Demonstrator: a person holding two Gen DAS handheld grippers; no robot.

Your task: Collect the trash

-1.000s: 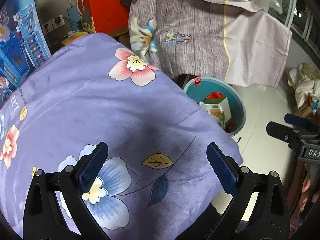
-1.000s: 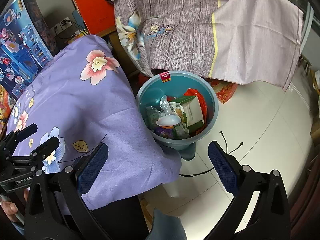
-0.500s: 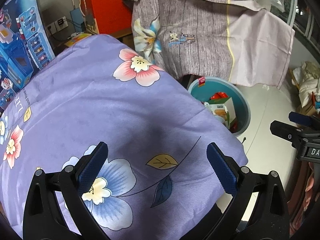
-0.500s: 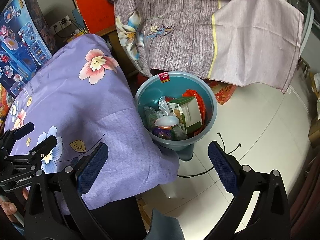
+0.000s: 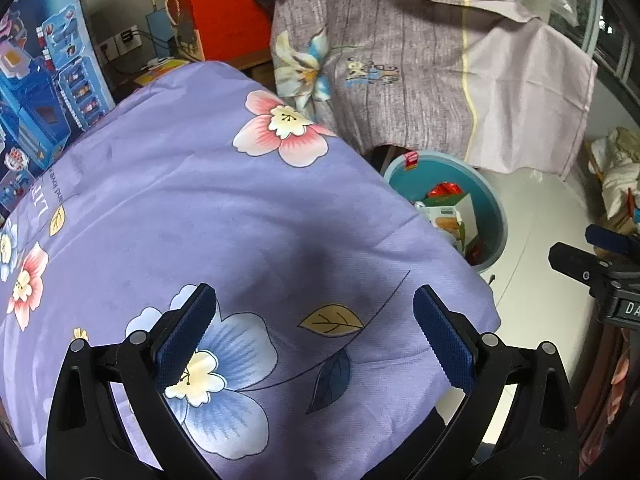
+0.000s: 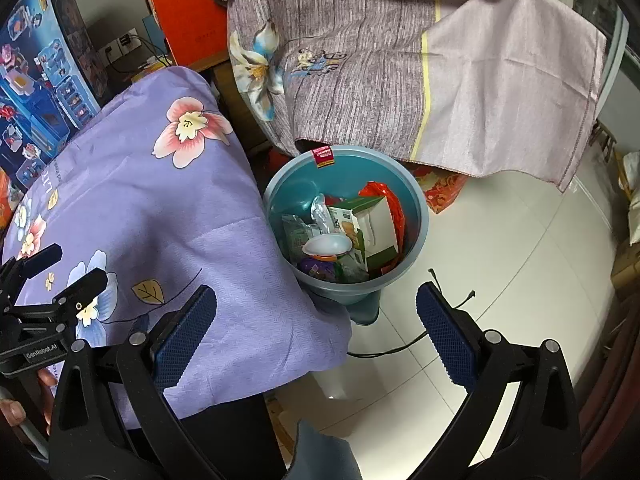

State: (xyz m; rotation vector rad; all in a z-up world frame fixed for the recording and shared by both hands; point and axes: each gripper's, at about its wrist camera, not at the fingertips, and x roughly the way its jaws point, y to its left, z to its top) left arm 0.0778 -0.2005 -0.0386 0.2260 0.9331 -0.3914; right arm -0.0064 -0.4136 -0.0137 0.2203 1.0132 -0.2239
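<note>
As your two grippers stand, neither carries anything: the left gripper (image 5: 314,332) hovers over the near right corner of the purple floral cloth (image 5: 192,216) with its jaws spread wide and empty, and the right gripper (image 6: 316,330) hangs just off that same corner, jaws equally wide, with only cloth edge and floor between them. In the right wrist view you can see your left gripper (image 6: 60,280) low over the cloth's near edge.

No loose trash shows anywhere on the cloth-covered surface; it appears bare from near edge to far edge. Just beyond its right edge, on the white tiled floor (image 6: 520,272), stands the teal bin (image 6: 416,204). It already holds the trash: a green and white carton (image 6: 372,224), a red wrapper (image 6: 384,196), a white lid-like piece (image 6: 328,245) and other packaging, all below the rim.

Judged from this, collection looks complete or nearly so. A red patterned packet (image 6: 440,190) lies on the floor beyond the bin, under the hanging grey cloth (image 6: 400,64); whether it counts as trash cannot be told.
</note>
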